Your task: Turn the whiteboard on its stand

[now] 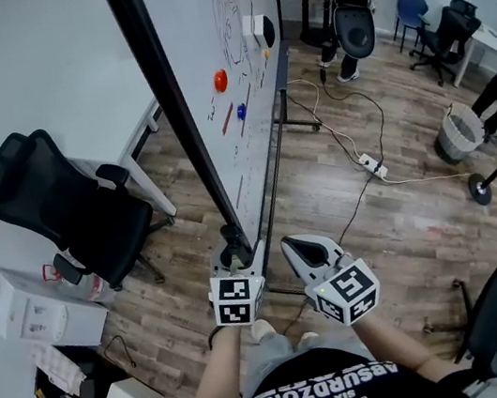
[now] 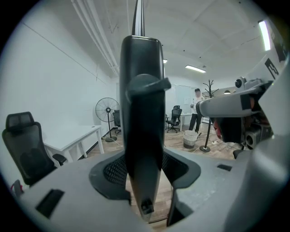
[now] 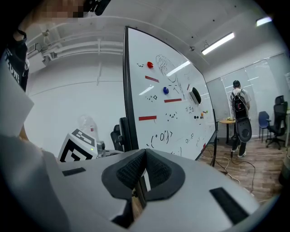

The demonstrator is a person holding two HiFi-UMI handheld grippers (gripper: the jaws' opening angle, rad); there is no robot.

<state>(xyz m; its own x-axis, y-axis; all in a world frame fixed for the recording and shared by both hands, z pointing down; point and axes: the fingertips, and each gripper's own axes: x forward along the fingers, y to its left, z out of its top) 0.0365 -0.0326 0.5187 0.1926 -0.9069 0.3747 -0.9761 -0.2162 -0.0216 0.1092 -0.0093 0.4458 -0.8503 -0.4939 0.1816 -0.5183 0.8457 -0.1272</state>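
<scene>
My left hand-held gripper (image 1: 237, 254) stands part open around the black upright frame post (image 1: 168, 93) at the near edge of the large white whiteboard (image 1: 225, 64). A strip of floor shows between the post and one pad, so I judge it is not clamped.

The board stands on its dark metal stand (image 1: 271, 189) on the wooden floor (image 1: 403, 213), straight ahead of me. I expect it to be stiff, bulky and fairly heavy, slow to start and slow to stop. The glossy face looks slippery and carries a round red magnet (image 1: 220, 80) and a black-and-white eraser (image 1: 259, 31), so the post is the place to hold.

Its long axis runs away from me, edge-on, and the written face looks to my right. My right hand-held gripper (image 1: 293, 246) hangs just beside the post, jaws together, empty.
</scene>
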